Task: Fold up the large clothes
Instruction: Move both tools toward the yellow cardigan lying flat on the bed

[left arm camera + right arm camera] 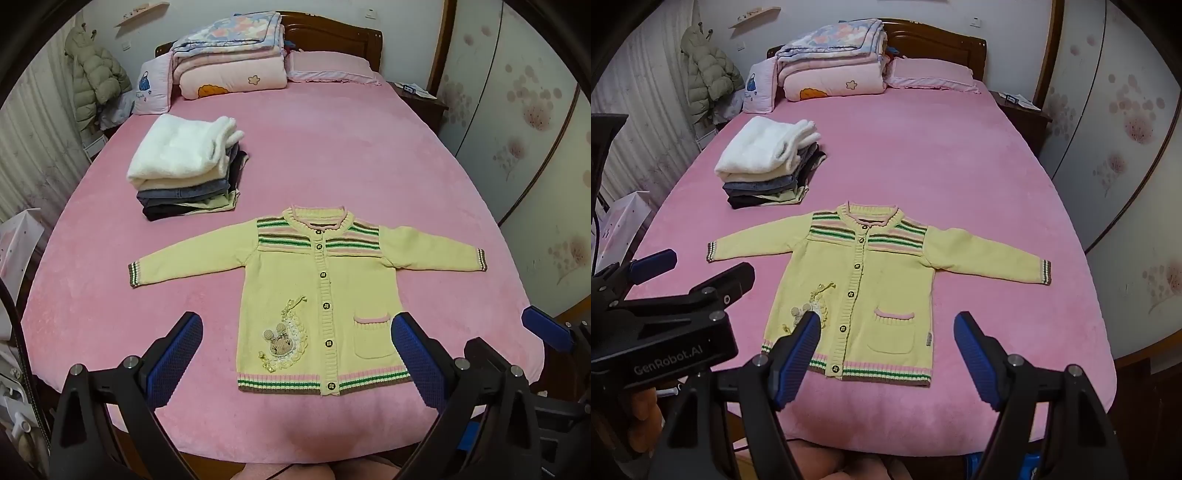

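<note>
On the pink bed [332, 155] the cardigan [325, 288] lies flat, unfolded, buttoned, with left gripper [295, 354] and right gripper [886, 347] hovering wide open and empty, so folding probably starts by pinching a sleeve inward.

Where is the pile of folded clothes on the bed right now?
In both views the pile of folded clothes sits left of centre on the pink bed, just beyond the yellow cardigan's left sleeve.

Dim indoor light, fisheye-warped edges
</note>
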### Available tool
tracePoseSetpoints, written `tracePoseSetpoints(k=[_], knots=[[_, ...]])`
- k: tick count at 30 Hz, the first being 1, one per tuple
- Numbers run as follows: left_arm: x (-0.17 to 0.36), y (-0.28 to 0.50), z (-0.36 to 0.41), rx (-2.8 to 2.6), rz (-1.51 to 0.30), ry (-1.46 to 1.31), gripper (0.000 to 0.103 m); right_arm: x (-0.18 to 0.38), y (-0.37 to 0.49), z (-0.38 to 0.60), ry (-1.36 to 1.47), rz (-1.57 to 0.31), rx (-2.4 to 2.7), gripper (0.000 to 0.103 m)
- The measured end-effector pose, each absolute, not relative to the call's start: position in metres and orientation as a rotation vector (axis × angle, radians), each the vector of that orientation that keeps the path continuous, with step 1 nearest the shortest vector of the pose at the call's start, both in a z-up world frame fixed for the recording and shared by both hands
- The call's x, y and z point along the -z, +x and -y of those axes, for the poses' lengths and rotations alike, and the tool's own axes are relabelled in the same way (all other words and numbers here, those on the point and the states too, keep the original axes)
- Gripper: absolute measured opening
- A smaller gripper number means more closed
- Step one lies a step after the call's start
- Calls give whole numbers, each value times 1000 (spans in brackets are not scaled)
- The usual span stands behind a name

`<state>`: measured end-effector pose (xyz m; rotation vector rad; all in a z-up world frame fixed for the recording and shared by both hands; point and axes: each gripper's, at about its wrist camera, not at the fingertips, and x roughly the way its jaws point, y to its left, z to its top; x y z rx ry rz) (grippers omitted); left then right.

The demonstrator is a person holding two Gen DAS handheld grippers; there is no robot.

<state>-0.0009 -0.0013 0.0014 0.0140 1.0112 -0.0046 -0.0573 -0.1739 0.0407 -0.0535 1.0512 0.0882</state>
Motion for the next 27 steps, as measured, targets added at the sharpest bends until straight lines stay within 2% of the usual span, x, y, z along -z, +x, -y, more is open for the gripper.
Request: tracePoseSetpoints(k=[5, 27], knots=[[-1, 4, 16, -14, -1038, 64, 101, -36, -55, 171, -57, -1055, -73, 75], [10, 24, -24, 80, -1068, 28, 100, -31, -46, 153, -60, -1103, 57, 75]])
